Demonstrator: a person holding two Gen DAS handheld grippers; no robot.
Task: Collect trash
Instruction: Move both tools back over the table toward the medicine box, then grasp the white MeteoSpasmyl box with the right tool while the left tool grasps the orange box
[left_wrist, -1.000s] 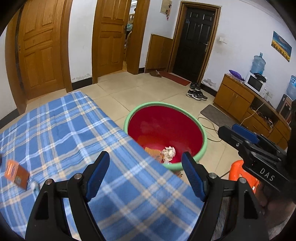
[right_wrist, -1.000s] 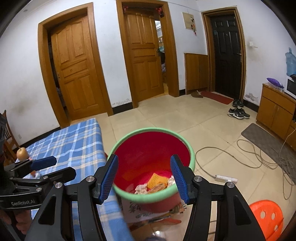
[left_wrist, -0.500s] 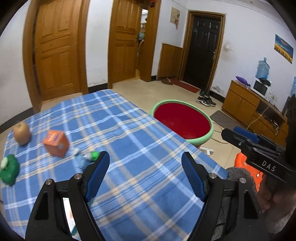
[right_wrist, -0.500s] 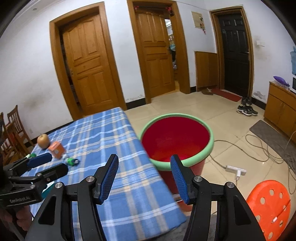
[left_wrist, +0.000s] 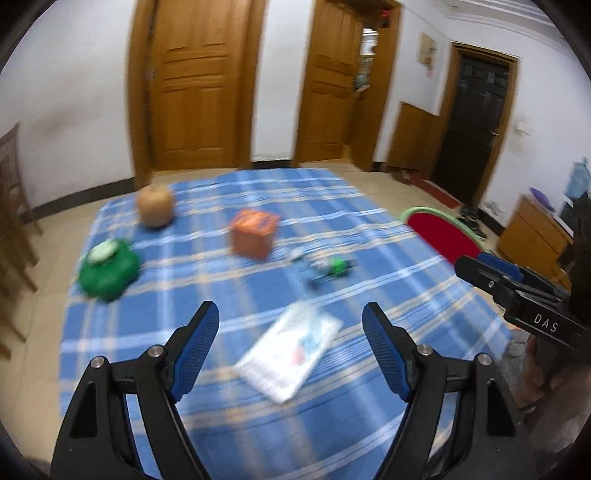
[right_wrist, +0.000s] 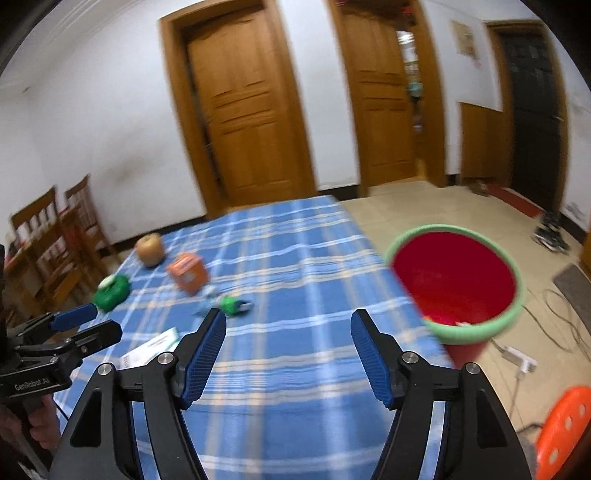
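reaching for the flat white packet on the checked table

a flat white plastic packet with red and blue print (left_wrist: 291, 354) lies on the blue, white and tan checked tablecloth (left_wrist: 369, 236), near the table's close edge and directly ahead of the left gripper (left_wrist: 290, 325). that gripper's blue-padded jaws stand wide apart with nothing between them. the packet looks thin and limp, so a good pick probably means coming down low, letting one pad slide under or against a raised edge, then closing gently so the packet does not skate away on the cloth.

beyond it sit a small crumpled green and blue wrapper (left_wrist: 330, 267), an orange cardboard cube-shaped box (left_wrist: 254, 233), a crumpled green bag with a white patch (left_wrist: 107, 267) and a round tan fruit (left_wrist: 155, 205), all well apart from one another. motion blur softens them, so finer detail cannot be told.

the right gripper (right_wrist: 288, 341) hovers over bare cloth, its jaws opening and empty. it seems best aimed at the small wrapper, leaving the packet to the left.

the red plastic bucket with a pale green rim (right_wrist: 458, 280) stands on the floor just beside the table's right edge; some scraps show at its bottom.
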